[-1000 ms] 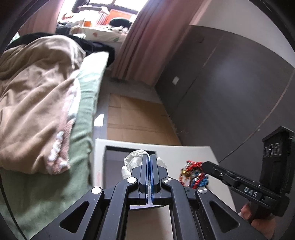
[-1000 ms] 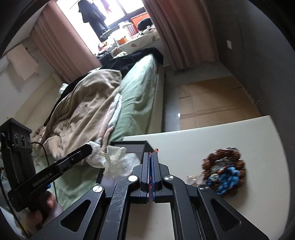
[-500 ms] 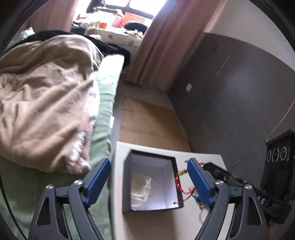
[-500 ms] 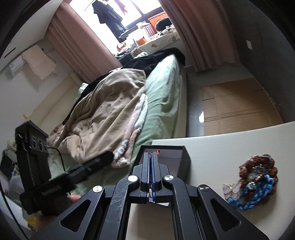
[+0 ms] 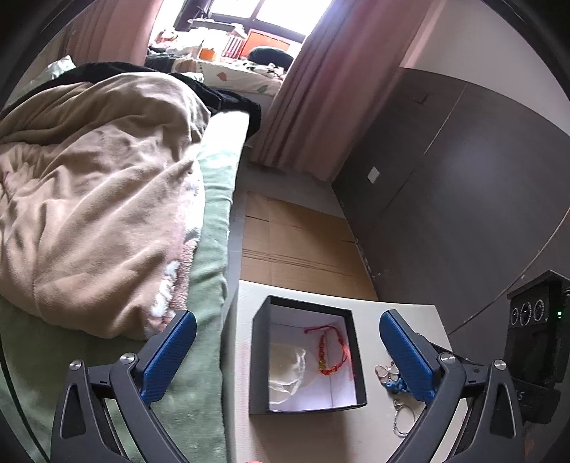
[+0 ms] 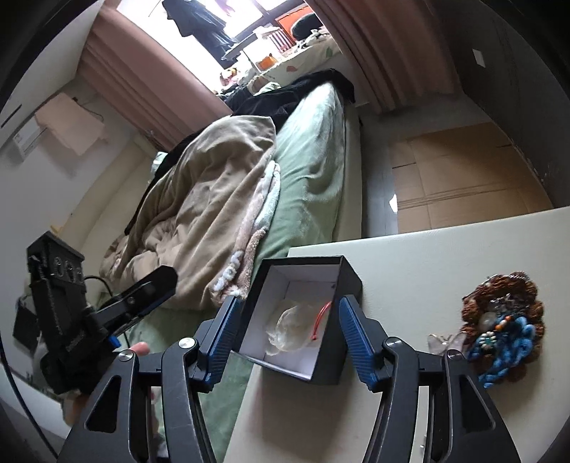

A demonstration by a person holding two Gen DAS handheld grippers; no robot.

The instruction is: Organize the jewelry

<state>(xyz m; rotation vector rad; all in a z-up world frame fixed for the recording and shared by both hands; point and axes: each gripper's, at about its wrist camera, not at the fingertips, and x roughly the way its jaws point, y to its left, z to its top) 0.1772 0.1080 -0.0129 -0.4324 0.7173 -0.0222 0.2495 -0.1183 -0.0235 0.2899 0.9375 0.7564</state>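
Two open grippers, left gripper [image 5: 286, 350] at its widest and right gripper [image 6: 286, 331] half apart, have just been opening, gripping nothing. The pile of bead bracelets [image 6: 506, 324] near the desk's [image 6: 427, 256] right edge looks light, limp and tangle-prone; pinch one strand to lift it into the black box [image 5: 258, 356].

Daylight is entering from the far window, and both views are staying fairly sharp.
The bright glass window [image 5: 270, 14] is burning out to white glare, the dark grey wall panels [image 5: 463, 199] are sitting dim, and the fisheye lens is bending straight lines and darkening the corners.
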